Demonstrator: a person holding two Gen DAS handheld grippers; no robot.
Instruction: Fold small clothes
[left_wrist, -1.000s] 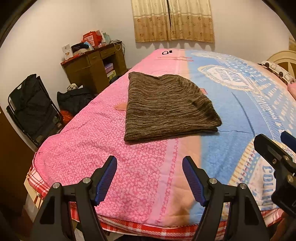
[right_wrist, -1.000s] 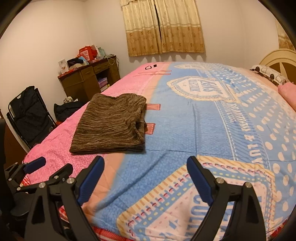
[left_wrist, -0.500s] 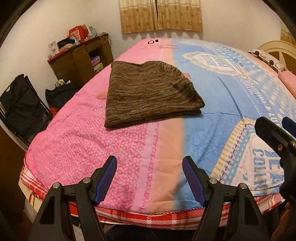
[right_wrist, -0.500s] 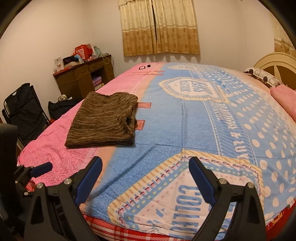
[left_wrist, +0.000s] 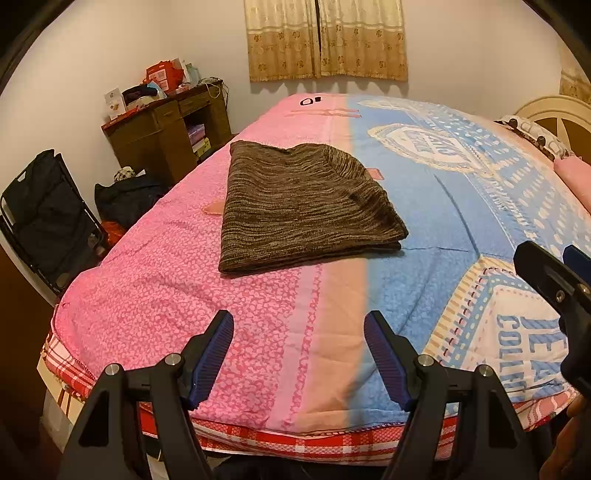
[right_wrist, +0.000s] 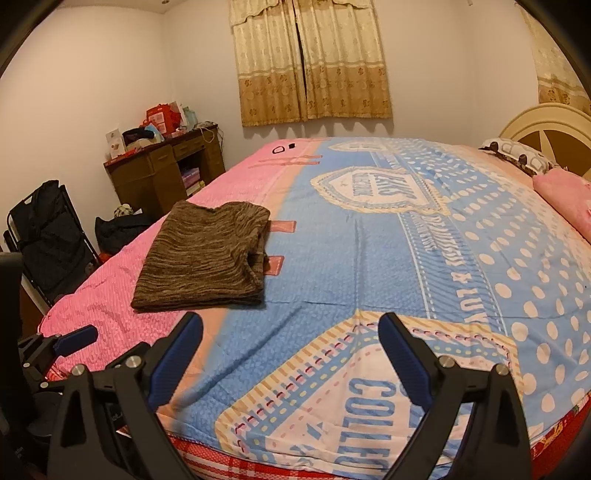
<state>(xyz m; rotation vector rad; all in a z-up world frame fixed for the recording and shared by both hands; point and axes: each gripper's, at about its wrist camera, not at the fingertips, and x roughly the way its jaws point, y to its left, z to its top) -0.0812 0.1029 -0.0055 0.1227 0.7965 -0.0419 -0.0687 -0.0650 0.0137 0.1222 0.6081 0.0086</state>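
A brown knitted garment (left_wrist: 303, 203) lies folded into a flat rectangle on the pink side of the bed (left_wrist: 155, 302). In the right wrist view the same garment (right_wrist: 207, 258) sits left of centre. My left gripper (left_wrist: 299, 332) hangs open over the near edge of the bed, well short of the garment, with nothing between its blue pads. My right gripper (right_wrist: 290, 338) is open too, over the blue part of the cover, to the right of the garment. The right gripper's tip (left_wrist: 554, 273) shows at the right edge of the left wrist view.
A wooden desk (left_wrist: 162, 136) piled with boxes stands by the far left wall. A black folding chair (left_wrist: 48, 218) and a dark bag (left_wrist: 125, 195) sit on the floor left of the bed. Pillows (right_wrist: 561, 192) and a cream headboard (right_wrist: 543, 125) are at the right. Curtains (right_wrist: 310, 62) hang behind.
Both views have shifted slightly; the garment sits a little differently in each frame. The garment itself has not moved on the bed, and both grippers stay open.
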